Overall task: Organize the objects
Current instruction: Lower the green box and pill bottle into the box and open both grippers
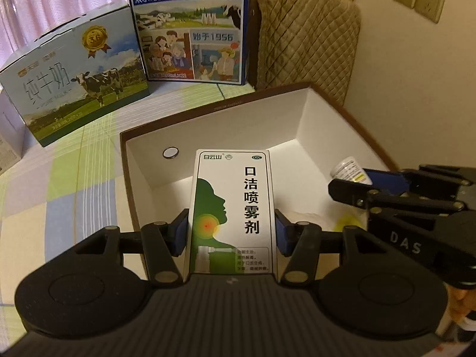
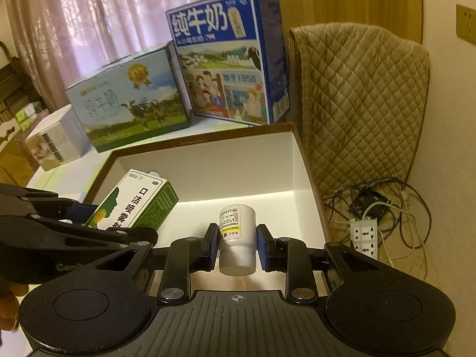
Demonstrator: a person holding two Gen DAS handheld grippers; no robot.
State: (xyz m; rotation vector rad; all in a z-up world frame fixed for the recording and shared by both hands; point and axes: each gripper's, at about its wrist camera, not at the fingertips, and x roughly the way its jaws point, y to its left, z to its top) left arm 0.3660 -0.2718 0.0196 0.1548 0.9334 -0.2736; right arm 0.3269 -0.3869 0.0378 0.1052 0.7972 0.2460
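Note:
My left gripper (image 1: 232, 232) is shut on a white and green medicine carton (image 1: 232, 208) with black Chinese lettering, held over the open brown-rimmed box (image 1: 214, 110) with a white inside. My right gripper (image 2: 236, 245) is shut on a small white pill bottle (image 2: 238, 232), its cap toward the camera, also above the open box (image 2: 202, 141). In the left wrist view the right gripper (image 1: 357, 189) comes in from the right with the bottle (image 1: 349, 169). From the right wrist, the medicine carton (image 2: 134, 205) and the left gripper (image 2: 98, 223) show at the left.
Two milk cartons stand behind the box: a pale one with a cow (image 1: 74, 89) and a blue one (image 1: 190, 26). A quilted beige cover (image 1: 303, 35) hangs at the back right. A power strip (image 2: 364, 236) and tangled cables lie right of the box. A checked cloth (image 1: 59, 184) covers the table.

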